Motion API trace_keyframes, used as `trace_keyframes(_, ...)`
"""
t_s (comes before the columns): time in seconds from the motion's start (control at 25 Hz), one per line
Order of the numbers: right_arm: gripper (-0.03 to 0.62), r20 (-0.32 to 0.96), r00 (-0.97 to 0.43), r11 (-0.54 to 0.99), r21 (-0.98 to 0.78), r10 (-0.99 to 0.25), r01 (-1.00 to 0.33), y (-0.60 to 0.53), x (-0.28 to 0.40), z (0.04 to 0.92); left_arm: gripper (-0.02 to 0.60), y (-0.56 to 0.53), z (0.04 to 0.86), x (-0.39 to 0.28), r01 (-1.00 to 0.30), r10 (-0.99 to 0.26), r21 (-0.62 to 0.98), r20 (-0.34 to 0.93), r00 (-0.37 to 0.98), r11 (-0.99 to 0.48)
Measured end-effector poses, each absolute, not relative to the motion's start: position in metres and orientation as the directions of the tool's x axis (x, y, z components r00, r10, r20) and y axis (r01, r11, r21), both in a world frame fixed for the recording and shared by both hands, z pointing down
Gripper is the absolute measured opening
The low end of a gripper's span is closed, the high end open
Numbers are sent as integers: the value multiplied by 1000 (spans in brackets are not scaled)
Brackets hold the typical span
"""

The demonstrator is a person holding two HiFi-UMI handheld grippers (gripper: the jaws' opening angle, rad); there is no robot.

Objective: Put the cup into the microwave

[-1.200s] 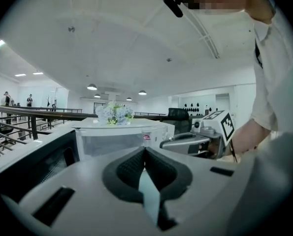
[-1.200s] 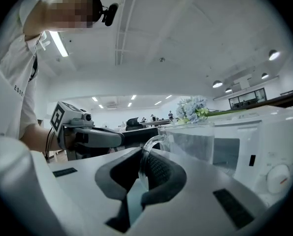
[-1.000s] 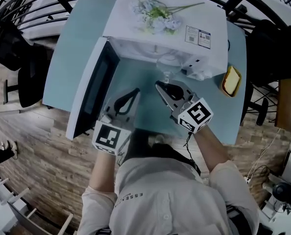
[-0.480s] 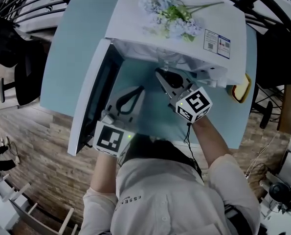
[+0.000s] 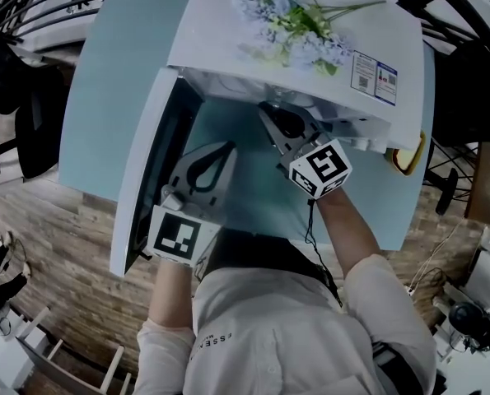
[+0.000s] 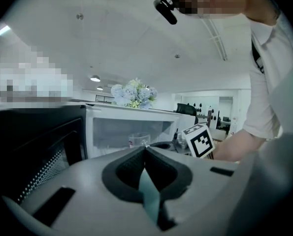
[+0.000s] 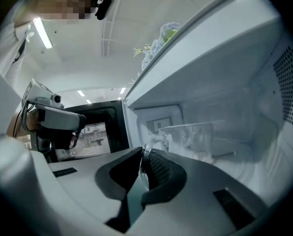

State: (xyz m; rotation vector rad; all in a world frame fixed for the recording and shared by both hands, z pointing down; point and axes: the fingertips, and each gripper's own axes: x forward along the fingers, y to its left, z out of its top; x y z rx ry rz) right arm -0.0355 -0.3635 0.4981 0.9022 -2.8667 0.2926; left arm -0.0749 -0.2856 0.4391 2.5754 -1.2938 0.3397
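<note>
The white microwave (image 5: 220,44) stands on the pale blue table (image 5: 121,72) with its door (image 5: 150,171) swung open to the left. A clear glass cup (image 7: 198,136) hangs inside the cavity, upright, and my right gripper (image 7: 145,154) is shut on its handle. From the head view the right gripper (image 5: 267,115) reaches under the microwave's top, which hides the cup. My left gripper (image 5: 228,146) is shut with nothing in it, low in front of the opening, beside the door. In the left gripper view the cup (image 6: 139,140) shows in the cavity beyond the left gripper (image 6: 145,149).
A bunch of pale blue flowers (image 5: 290,23) lies on the microwave's top. A yellow object (image 5: 409,156) sits on the table right of the microwave. Dark chairs (image 5: 18,130) stand on the wooden floor to the left.
The right gripper has carried the cup forward from in front of the opening into the cavity, out of the head view's sight. The left gripper has moved forward a little, still shut.
</note>
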Motion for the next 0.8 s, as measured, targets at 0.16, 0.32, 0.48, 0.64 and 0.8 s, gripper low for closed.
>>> trace_keyframes(0.16,23,162,-819,816,-104,-551,-569,-365,-37,500,2,-289,444,-74,-804,-750,119,304,588,-582)
trace_keyframes(0.32,25,143,-827,827,-78,-544,-557,-365,-40,501,2,-289,450,-71,-798,-743,130,302,598,-589)
trace_keyframes(0.48,23,119,-843,841,-76,-525,-535,-364,-44,502,2,-290,455,-68,-788,-734,128,301,609,-602)
trace_keyframes(0.64,23,123,-826,825,-74,-550,-560,-372,-38,508,2,-289,460,-69,-784,-726,136,309,614,-606)
trace_keyframes(0.8,23,126,-803,803,-70,-582,-592,-383,-30,511,2,-288,465,-68,-776,-715,140,317,624,-615)
